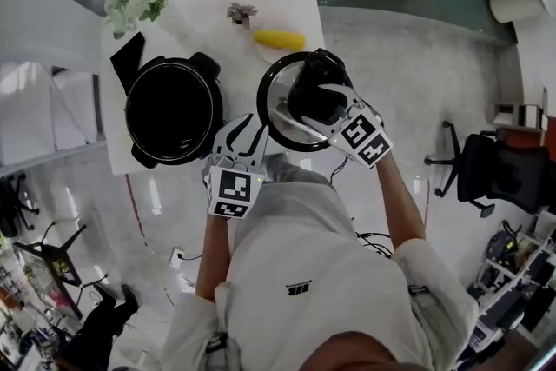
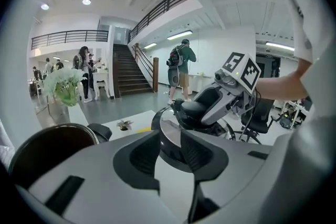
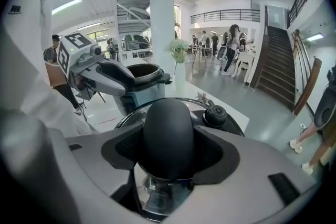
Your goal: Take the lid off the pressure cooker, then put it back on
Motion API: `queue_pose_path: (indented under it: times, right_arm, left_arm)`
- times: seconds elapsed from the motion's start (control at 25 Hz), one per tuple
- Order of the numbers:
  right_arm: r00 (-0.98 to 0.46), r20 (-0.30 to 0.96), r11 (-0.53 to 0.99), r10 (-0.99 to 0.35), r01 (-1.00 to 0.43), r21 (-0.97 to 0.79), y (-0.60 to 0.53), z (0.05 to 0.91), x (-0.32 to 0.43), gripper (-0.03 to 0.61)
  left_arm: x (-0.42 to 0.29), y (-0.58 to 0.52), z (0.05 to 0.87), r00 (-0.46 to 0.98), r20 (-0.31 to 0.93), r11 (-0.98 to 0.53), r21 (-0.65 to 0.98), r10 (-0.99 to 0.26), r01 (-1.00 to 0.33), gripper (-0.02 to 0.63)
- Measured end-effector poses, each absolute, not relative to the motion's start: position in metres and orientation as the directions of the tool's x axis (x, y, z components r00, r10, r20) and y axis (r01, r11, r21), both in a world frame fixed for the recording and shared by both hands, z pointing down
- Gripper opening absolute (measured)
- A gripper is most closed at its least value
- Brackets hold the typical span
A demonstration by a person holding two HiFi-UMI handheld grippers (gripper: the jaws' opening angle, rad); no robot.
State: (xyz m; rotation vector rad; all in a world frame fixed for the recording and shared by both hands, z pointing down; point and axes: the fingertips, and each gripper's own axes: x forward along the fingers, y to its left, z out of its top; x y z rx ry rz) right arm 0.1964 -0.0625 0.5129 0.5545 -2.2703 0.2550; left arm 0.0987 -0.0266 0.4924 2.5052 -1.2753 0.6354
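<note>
Open pressure cooker pot (image 1: 174, 113) stands at the near left edge of the white table (image 1: 200, 13), its dark inside exposed. The lid (image 1: 276, 104) is held clear of the table over the near right corner, beside the pot and apart from it. The right gripper (image 1: 314, 100) pinches the lid's black handle (image 3: 169, 134) between both pads and hides most of it from above. The left gripper (image 1: 246, 135) sits just beside the lid's near rim with its jaws spread. The left gripper view shows the rim in the gap, but whether a pad touches it cannot be told. The pot is partly cut off by a jaw there. A flower vase (image 1: 139, 0) occupies the far left corner and a corn cob (image 1: 279, 39) lies near the far right edge. A small object (image 1: 241, 12) beside the cob is too small to identify.
</note>
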Motion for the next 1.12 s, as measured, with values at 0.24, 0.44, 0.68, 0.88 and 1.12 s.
queue_pose_path:
  times: [0.24, 0.44, 0.68, 0.88, 1.12]
  right_arm:
    - [-0.618, 0.716, 0.893, -0.325, -0.450, 0.018, -0.073, 0.477, 0.189, 0.275]
    - [-0.640, 0.699, 0.909, -0.319, -0.415, 0.035, -0.080, 0.451, 0.174, 0.275]
    - [-0.665, 0.687, 0.929, -0.293, -0.368, 0.041, -0.085, 0.427, 0.149, 0.275]
    - [-0.679, 0.685, 0.945, -0.263, -0.325, 0.040, -0.089, 0.417, 0.121, 0.275]
    - [-0.695, 0.681, 0.960, -0.229, -0.279, 0.037, -0.095, 0.409, 0.083, 0.275]
  left_arm:
    - [0.081, -0.032, 0.465, 0.497, 0.461, -0.558, 0.005, -0.736, -0.830, 0.137]
    - [0.065, -0.036, 0.455, 0.481, 0.444, -0.537, -0.001, -0.756, -0.844, 0.137]
    - [0.046, -0.038, 0.442, 0.460, 0.426, -0.511, -0.007, -0.779, -0.860, 0.137]
    - [0.026, -0.041, 0.433, 0.444, 0.408, -0.488, -0.005, -0.798, -0.873, 0.137]
    - [-0.005, -0.044, 0.425, 0.419, 0.392, -0.457, -0.004, -0.819, -0.889, 0.137]
